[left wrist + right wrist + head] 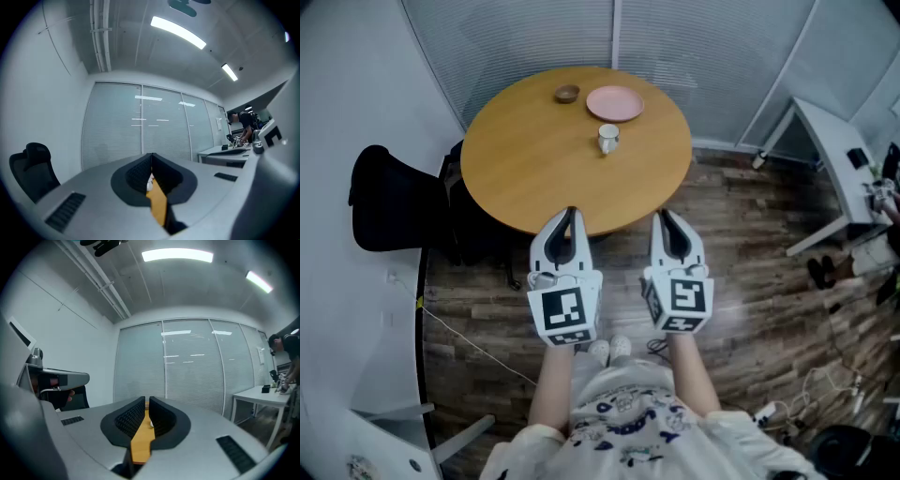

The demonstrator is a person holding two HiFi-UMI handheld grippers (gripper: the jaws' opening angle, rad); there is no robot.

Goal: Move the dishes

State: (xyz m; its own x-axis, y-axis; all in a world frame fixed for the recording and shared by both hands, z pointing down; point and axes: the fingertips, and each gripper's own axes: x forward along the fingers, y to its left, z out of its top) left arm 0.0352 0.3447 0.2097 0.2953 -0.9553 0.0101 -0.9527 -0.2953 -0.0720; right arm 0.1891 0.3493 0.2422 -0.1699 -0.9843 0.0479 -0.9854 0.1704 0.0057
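Note:
On the round wooden table [534, 159] a pink plate [615, 103], a small brown bowl [567, 93] and a white cup [607, 139] stand at the far side. My left gripper [571, 217] and right gripper [664, 217] hover side by side over the table's near edge, well short of the dishes. Both point level and are shut with nothing between the jaws. In the left gripper view the left gripper [151, 161] shows a sliver of table and the cup [149, 183] through its jaw slit. The right gripper [147, 404] shows the table [140, 446] the same way.
A black office chair [394, 202] stands left of the table. A white desk [839, 159] stands at the right with clutter and cables on the wooden floor [750, 281]. Glass walls with blinds [609, 33] run behind the table. A person [246, 124] works far right.

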